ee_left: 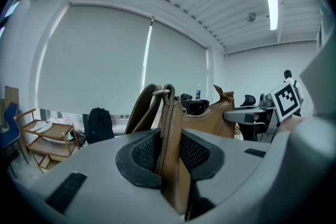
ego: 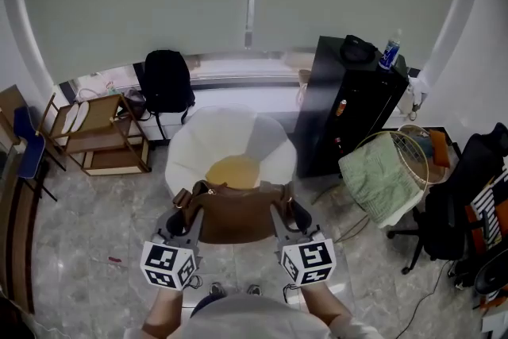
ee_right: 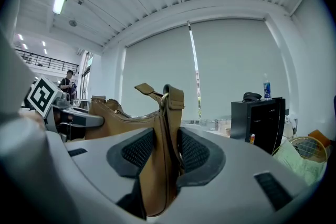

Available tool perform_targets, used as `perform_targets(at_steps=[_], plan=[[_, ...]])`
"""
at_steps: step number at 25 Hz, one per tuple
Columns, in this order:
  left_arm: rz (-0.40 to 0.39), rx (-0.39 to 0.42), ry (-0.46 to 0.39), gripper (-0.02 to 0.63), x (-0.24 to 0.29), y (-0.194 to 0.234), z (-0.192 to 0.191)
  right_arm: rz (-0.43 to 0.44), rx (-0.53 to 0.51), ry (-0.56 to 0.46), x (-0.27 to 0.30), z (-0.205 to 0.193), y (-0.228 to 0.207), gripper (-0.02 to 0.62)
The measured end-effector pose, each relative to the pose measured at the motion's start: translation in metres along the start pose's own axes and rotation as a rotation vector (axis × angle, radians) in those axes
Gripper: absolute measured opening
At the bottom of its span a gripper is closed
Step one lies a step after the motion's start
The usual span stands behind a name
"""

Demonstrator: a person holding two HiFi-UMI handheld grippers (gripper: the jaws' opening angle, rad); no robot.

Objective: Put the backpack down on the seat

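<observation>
Brown bag [ego: 234, 212] held between two tongs, just short of a white seat [ego: 190, 145].
My left tongs [ego: 184, 209] and right tongs [ego: 287, 209] each pinch one end of the bag, which hangs at the seat's near edge, not on it. Letting go here would likely drop it on the floor [ego: 119, 226]; thin leather could slip from either grip.

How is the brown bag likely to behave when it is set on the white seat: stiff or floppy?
Probably floppy: the bag hangs between the left gripper and right gripper, each pinching a thin, flat end. Likely light, since edge pinches carry it. On the dished seat it may slump.
</observation>
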State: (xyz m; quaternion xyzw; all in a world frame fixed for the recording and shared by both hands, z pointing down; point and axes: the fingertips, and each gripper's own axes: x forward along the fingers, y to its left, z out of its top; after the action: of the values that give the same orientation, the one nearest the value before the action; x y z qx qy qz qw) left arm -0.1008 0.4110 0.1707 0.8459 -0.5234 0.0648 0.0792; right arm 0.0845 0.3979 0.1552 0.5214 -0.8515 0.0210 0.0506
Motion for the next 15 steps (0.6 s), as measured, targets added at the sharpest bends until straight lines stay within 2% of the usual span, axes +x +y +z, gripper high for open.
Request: perform_targets(at_steps=[9,15], plan=[[0.029,-0.022,0.005,0.104,0.017,-0.015,-0.014,0.03,0.006,0.02,0.0,-0.014,-0.022,0.166],[0.003,-0.028,0.0,0.104,0.035,0.003,-0.012,0.002,0.007,0.024,0.022,-0.014,-0.024,0.166]])
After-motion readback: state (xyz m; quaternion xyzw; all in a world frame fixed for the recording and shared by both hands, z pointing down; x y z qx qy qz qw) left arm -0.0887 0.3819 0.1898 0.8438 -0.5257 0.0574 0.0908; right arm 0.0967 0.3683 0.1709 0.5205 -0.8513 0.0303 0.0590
